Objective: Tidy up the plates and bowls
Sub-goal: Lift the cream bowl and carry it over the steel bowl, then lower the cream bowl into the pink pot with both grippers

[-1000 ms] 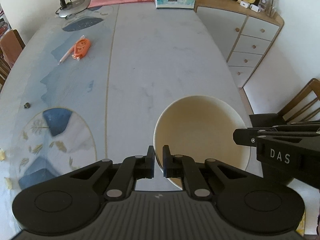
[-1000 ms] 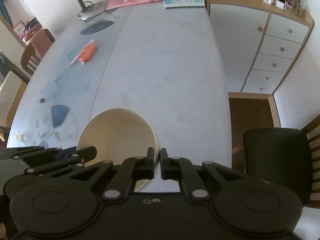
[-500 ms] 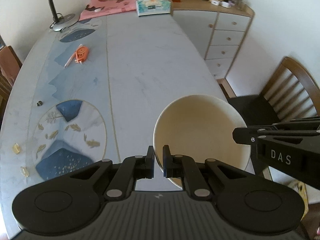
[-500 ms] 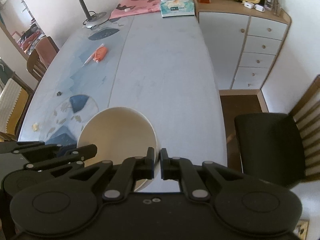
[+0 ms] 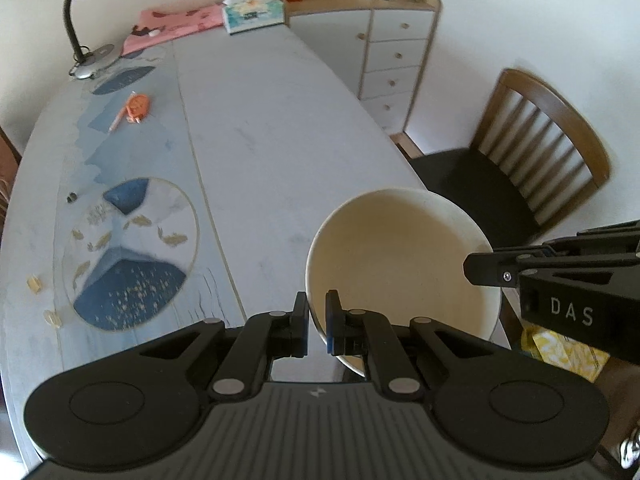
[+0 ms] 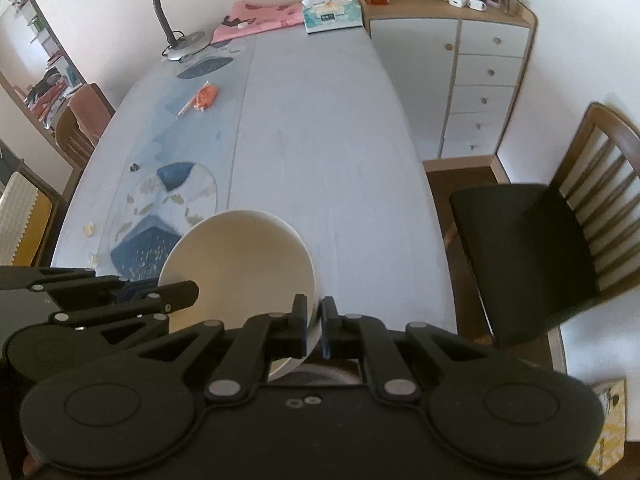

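Left gripper point(image 5: 317, 322) and right gripper point(image 6: 315, 326) — matte black, two round discs behind linkage arms, silver pivot pins, blue pad edges at fingertips. White "DAS" lettering on right gripper's side — behind its fingers.

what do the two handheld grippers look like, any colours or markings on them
Both are matte black plastic. The left gripper and right gripper each have two linkage arms with silver pivot pins, round discs at the base, and blue pads lining the fingers. Seen side-on from the left wrist view, the right one carries white "DAS" lettering. No cables, hands or sleeves show.
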`<state>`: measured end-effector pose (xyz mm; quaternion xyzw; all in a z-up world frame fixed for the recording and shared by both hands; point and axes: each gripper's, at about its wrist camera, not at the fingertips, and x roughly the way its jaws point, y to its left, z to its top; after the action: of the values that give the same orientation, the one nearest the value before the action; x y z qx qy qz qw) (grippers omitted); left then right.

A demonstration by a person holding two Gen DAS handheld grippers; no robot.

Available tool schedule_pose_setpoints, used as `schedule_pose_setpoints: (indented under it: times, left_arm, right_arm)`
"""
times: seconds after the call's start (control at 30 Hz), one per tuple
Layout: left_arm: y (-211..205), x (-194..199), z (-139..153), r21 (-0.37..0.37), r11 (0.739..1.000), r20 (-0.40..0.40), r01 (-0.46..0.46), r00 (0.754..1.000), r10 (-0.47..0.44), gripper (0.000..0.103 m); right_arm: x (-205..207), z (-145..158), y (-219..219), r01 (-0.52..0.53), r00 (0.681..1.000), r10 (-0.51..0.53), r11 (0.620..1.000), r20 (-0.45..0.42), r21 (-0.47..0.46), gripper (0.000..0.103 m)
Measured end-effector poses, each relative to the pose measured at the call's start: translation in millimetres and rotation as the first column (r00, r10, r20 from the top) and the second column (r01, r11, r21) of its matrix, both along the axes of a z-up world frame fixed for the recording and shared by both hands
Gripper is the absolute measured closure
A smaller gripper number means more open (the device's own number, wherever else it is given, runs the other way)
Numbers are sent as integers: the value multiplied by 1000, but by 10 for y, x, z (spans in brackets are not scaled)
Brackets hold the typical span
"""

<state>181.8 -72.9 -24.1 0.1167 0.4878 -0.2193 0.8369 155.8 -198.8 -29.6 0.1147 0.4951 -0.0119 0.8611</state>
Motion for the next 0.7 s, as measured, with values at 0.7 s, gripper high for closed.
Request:
schedule_pose_setpoints:
  times: [0.7]
  left_arm:
    - [-73,-686,-560,20,985,34,172,984,-173,96]
  right_arm:
    - [-817,-511,35,102,994,-102,995,-46,-6,95]
